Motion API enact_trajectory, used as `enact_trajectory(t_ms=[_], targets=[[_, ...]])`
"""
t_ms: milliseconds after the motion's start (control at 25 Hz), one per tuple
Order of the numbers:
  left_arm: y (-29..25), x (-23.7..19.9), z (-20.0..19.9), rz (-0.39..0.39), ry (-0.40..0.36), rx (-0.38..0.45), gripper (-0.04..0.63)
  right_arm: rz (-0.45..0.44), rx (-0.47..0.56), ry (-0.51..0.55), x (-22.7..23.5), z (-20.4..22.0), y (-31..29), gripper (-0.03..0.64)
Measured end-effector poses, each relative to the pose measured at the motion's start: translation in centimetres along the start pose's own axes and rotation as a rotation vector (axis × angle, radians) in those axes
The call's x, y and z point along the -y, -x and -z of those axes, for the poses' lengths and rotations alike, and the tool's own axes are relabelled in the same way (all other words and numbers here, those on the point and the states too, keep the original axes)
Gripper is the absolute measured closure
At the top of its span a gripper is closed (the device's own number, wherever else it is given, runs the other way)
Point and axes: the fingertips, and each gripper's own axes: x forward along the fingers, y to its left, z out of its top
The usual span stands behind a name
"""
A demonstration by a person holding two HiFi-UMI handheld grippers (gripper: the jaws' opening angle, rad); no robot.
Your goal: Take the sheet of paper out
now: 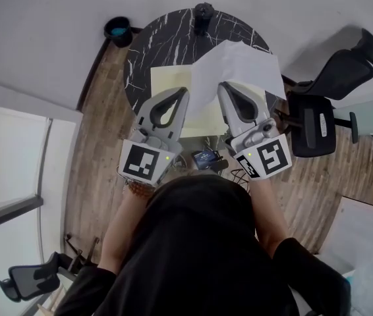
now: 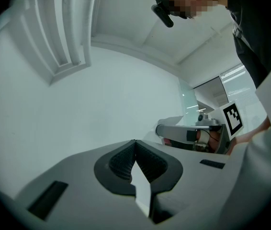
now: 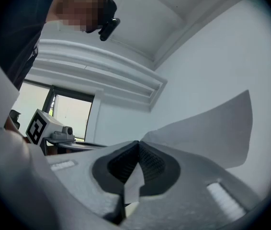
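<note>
The sheet of paper (image 1: 242,64) looks mostly out: white and lightly curled, it hangs above the round table (image 1: 153,38), one edge clamped in the right gripper (image 1: 226,89) jaws. The left gripper (image 1: 182,92) jaws pinch a thin pale edge, apparently the yellow folder (image 1: 169,83). What remains is pulling the sheet clear

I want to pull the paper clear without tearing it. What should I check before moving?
1. Right hand-held gripper clamped on the white sheet: ok.
2. Left hand-held gripper shut on a thin pale strip: ok, but which sheet it is, cannot tell.
3. White sheet fully out of the yellow folder: cannot tell.
4. Visible part of the sheet free of tears: ok.
5. Black object at the far edge of the table apart from the sheet: ok.
</note>
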Motion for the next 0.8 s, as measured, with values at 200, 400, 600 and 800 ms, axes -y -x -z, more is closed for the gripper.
enact_trajectory(t_ms=[200, 400, 600, 800], targets=[[0.0, 0.2, -0.9, -0.016, -0.011, -0.002, 0.601, 0.008, 0.027, 0.126, -1.1, -1.8, 0.0, 0.621], [0.0, 0.0, -1.6, -0.052, -0.08, -0.017, 0.601, 0.028, 0.043, 0.186, -1.9, -3.0, 0.0, 0.621], [0.1, 0.1, -1.7, -0.083, -0.128, -0.019, 0.601, 0.073, 0.055, 0.232, -1.8, -3.1, 0.2, 0.621], [0.2, -0.7, -1.7, -0.136, -0.147, -0.007, 0.601, 0.096, 0.054, 0.232, -1.7, -2.2, 0.2, 0.621]])
